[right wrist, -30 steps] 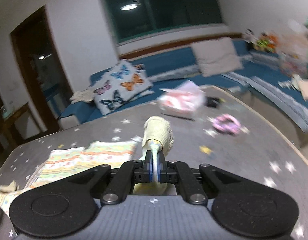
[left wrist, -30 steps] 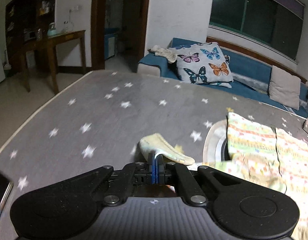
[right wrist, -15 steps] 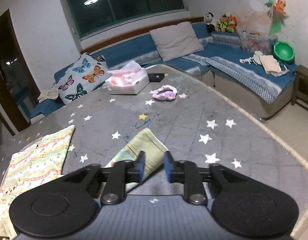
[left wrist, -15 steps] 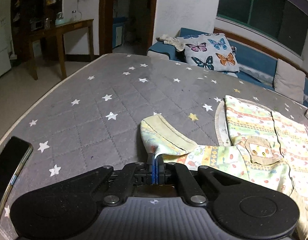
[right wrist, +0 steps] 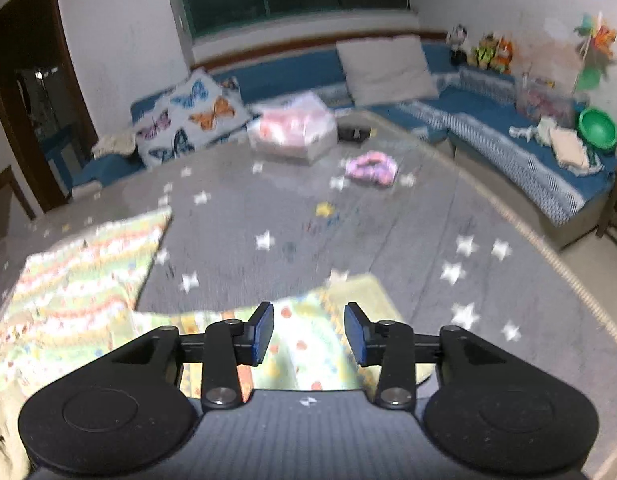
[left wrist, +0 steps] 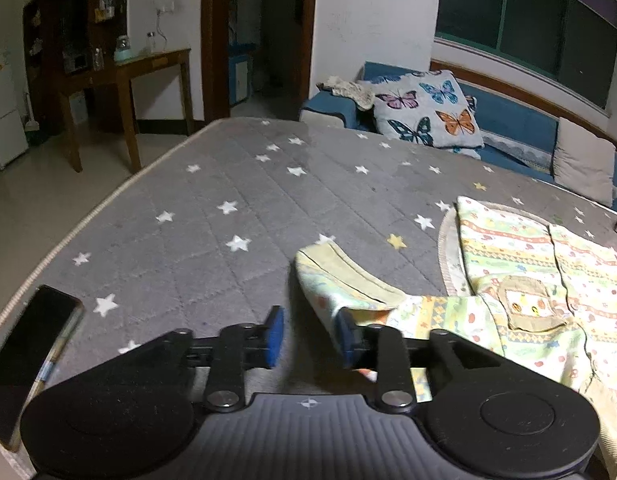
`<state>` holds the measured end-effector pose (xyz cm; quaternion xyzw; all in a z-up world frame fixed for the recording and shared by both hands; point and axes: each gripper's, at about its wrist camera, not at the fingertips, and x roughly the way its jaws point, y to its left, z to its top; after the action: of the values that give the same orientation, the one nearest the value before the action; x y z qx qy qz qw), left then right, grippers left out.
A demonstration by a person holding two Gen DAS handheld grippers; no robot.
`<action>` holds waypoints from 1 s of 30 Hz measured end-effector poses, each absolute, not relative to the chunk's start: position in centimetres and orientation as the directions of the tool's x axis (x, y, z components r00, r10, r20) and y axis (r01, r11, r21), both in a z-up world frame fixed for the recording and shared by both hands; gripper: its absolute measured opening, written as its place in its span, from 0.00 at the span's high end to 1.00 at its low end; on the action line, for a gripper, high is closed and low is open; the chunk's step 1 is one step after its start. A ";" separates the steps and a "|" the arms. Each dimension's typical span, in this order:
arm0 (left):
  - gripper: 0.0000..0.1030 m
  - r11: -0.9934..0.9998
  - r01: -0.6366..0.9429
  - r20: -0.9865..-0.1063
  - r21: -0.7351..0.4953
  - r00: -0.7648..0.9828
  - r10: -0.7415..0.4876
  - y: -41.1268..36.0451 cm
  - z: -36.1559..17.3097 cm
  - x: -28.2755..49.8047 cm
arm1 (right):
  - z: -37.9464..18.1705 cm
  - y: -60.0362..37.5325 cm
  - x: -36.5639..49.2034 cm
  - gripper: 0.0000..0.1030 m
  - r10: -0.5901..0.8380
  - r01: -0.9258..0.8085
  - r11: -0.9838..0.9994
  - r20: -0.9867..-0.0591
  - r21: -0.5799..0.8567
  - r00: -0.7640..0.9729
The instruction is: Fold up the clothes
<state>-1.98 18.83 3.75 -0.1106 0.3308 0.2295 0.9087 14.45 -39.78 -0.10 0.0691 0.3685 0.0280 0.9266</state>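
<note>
A small patterned garment [left wrist: 520, 280] in pale yellow and green lies spread on the grey star mat [left wrist: 228, 216]. Its left sleeve cuff [left wrist: 340, 272] lies just ahead of my left gripper [left wrist: 310, 336], which is open with the sleeve edge against the right pad. In the right wrist view the garment [right wrist: 80, 276] lies to the left and its other sleeve [right wrist: 320, 332] lies flat under my right gripper [right wrist: 308, 332], which is open and empty.
A phone [left wrist: 28, 344] lies at the mat's left edge. A pink-filled box [right wrist: 292, 132], a dark object [right wrist: 354, 132] and a purple item [right wrist: 372, 168] sit at the far side. A blue sofa [right wrist: 508, 140] with a butterfly pillow [left wrist: 424, 108] borders the mat.
Both grippers have opened and let go of the sleeves, the right one first. The sleeves now lie flat on the mat, and both grippers have drawn back slightly.
</note>
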 end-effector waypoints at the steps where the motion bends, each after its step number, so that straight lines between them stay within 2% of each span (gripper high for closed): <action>1: 0.61 0.865 -0.499 -0.650 -0.052 0.674 0.350 19.2 3.9 -2.1 | -0.8 -39.6 14.8 0.62 0.103 0.000 0.989 -0.691 0.148 0.715; 5: 0.59 0.841 -0.539 -0.652 -0.051 0.655 0.380 20.2 4.1 -2.3 | -2.4 -38.9 16.3 0.62 0.079 0.002 0.994 -0.715 0.112 0.695; 7: 0.54 0.841 -0.541 -0.650 -0.032 0.650 0.394 20.1 4.1 -2.2 | -2.7 -38.2 17.0 0.62 0.055 -0.012 0.998 -0.711 0.065 0.701; 11: 0.47 0.866 -0.501 -0.650 0.001 0.657 0.381 19.1 3.9 -1.9 | -3.0 -37.0 18.2 0.54 0.037 -0.051 0.999 -0.702 0.001 0.711; 14: 0.39 0.894 -0.447 -0.649 0.032 0.671 0.359 17.8 3.7 -1.5 | -3.0 -36.7 18.8 0.53 0.037 -0.058 0.998 -0.700 -0.007 0.713; 16: 0.29 0.910 -0.411 -0.645 0.056 0.681 0.347 16.8 3.4 -1.0 | -3.0 -36.7 18.9 0.52 0.039 -0.059 0.998 -0.700 -0.004 0.713; 21: 0.24 0.934 -0.337 -0.651 0.118 0.684 0.329 15.2 2.0 1.4 | -2.9 -36.6 19.4 0.46 0.046 -0.060 0.998 -0.701 0.005 0.711; 25: 0.23 0.934 -0.324 -0.659 0.154 0.671 0.341 15.0 0.5 3.4 | -2.8 -36.5 19.7 0.41 0.050 -0.062 0.998 -0.702 0.009 0.710; 30: 0.23 0.905 -0.358 -0.648 0.228 0.639 0.416 15.2 -1.4 4.8 | -2.9 -36.3 19.7 0.39 0.052 -0.062 0.998 -0.704 0.011 0.709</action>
<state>4.78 15.16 -1.40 0.0393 0.3675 0.2138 0.9043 19.75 -36.34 -2.85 -0.0066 0.3805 0.0309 0.9242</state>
